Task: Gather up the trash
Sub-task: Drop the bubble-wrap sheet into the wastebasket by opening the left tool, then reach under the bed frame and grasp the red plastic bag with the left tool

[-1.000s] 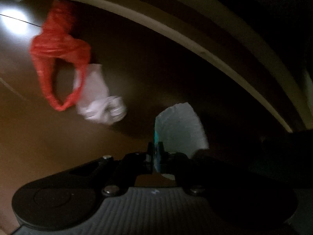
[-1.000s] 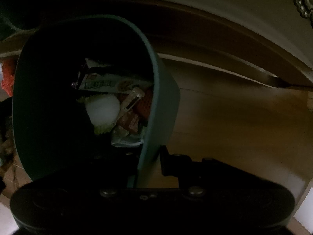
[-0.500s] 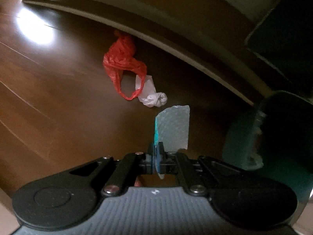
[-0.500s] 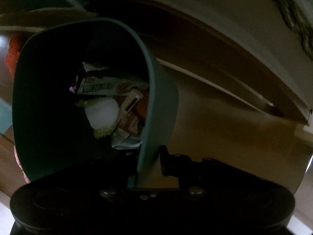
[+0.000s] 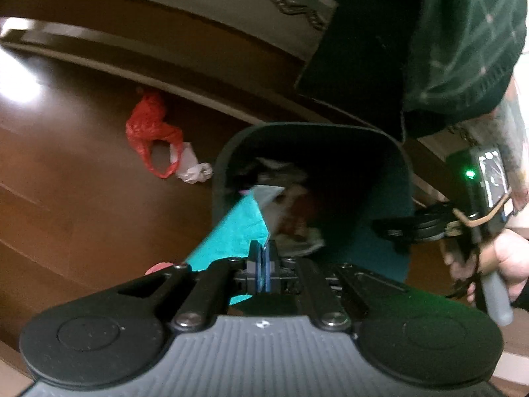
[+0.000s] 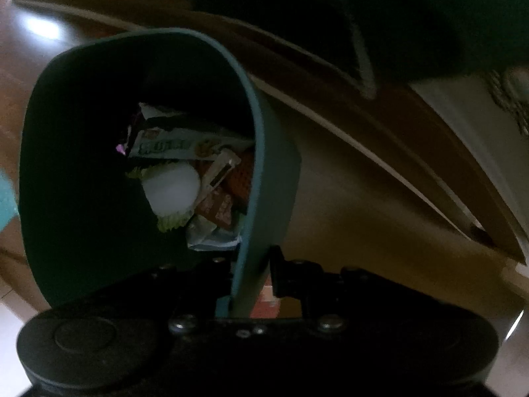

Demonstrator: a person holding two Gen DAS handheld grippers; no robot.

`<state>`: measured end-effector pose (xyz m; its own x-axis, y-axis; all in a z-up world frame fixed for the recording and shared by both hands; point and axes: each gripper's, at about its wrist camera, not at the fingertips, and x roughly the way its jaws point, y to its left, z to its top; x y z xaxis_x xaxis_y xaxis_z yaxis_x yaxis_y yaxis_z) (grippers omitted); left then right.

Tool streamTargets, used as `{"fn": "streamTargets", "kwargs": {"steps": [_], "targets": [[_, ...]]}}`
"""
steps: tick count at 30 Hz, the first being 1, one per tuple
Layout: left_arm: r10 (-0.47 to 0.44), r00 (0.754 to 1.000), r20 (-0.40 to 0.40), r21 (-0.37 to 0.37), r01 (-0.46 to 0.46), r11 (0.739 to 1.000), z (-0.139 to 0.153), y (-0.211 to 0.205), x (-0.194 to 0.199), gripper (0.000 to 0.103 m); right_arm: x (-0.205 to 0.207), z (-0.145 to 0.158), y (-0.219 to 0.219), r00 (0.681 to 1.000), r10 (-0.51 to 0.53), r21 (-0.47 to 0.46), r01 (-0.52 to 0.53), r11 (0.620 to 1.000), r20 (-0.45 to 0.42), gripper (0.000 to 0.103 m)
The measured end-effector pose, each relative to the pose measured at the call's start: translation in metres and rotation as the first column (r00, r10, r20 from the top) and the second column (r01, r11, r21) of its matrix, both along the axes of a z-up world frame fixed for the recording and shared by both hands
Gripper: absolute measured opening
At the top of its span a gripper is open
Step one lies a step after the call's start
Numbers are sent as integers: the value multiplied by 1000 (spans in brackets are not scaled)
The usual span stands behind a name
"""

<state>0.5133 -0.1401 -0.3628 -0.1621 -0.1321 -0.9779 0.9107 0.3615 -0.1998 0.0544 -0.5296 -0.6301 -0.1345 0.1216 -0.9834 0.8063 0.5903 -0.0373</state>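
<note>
My left gripper [image 5: 263, 266] is shut on a teal wrapper [image 5: 236, 235] and holds it over the near rim of the dark green bin [image 5: 395, 165]. Several wrappers lie inside the bin. My right gripper [image 6: 253, 284] is shut on the bin's right wall [image 6: 264, 178] and holds the bin tilted toward the camera; it shows at the right of the left wrist view [image 5: 393, 228]. A red plastic bag [image 5: 150, 129] and a crumpled white paper [image 5: 193, 170] lie on the wooden floor left of the bin.
A bed frame edge [image 5: 198, 63] with a pale cover runs across the back. A dark green blanket [image 5: 463, 39] hangs at the upper right. Wooden floor [image 5: 66, 182] spreads to the left.
My left gripper has carried the teal wrapper away from the red bag and over to the bin's mouth. The right gripper keeps its hold on the bin, with the view shifted slightly.
</note>
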Motion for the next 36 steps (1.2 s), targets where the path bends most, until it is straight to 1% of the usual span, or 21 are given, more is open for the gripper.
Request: {"fn": "streamTargets", "kwargs": {"steps": [3,5,7,8,10,12,14,17,20,21,23,24,25,26,27,28,30,31,33,36], "targets": [[-18,1000,12,11,18,1000,4,-4,-4,2,3,0,2,999,24,12,-24,1000,27,12],[-2,1000,-5,30,2,1000,-4,-4,0,2,3,0,3,998,43,20,-44,999,42,12],[-4,1000,11,42,4,999,-13,-4,1,2,0,-3,2,997,60,29,-61,998,55,12],[-5,1000,10,54,4,999,-18,-4,0,2,-4,-5,0,996,67,34,-69,997,60,12],[5,1000,-19,77,-4,997,-29,-2,2,2,1,-5,5,995,78,39,-81,996,68,12],[-2,1000,-9,108,3,994,-39,1,0,2,1,-5,7,993,93,41,-96,995,73,12],[1,1000,-16,132,1,991,-47,4,1,2,0,-3,9,991,106,40,-109,993,77,12],[20,1000,-22,142,-17,990,-56,8,7,3,-2,-1,11,990,121,39,-125,991,78,12],[26,999,-31,159,-21,987,-65,10,13,5,3,2,12,989,129,41,-132,990,73,12],[25,999,-37,160,-19,987,-67,11,13,8,2,1,11,989,131,43,-134,990,70,12],[18,999,-42,174,-11,985,-69,11,14,21,1,0,12,989,132,46,-135,990,65,12],[19,999,-48,181,-10,983,-70,12,15,43,2,0,12,990,128,48,-131,990,62,12],[24,999,-36,185,-17,983,-70,13,16,52,2,0,18,991,122,49,-125,991,58,12],[21,1000,-15,183,-18,983,-69,14,18,56,4,0,18,992,116,51,-118,992,54,12],[22,1000,-14,178,-19,984,-68,16,21,62,3,-1,17,993,110,52,-113,992,50,12],[31,999,-25,175,-26,984,-67,18,23,65,1,-2,15,994,104,52,-107,993,45,12],[47,997,-57,159,-38,987,-63,22,30,68,4,-6,13,994,99,51,-101,994,35,13],[48,997,-62,146,-38,989,-58,23,32,73,3,-7,12,995,96,49,-97,994,31,13],[42,997,-62,119,-34,992,-47,28,37,76,5,-5,10,997,79,46,-80,996,24,13],[41,997,-70,94,-34,995,-33,34,46,77,2,-6,5,999,51,42,-52,998,17,13]]}}
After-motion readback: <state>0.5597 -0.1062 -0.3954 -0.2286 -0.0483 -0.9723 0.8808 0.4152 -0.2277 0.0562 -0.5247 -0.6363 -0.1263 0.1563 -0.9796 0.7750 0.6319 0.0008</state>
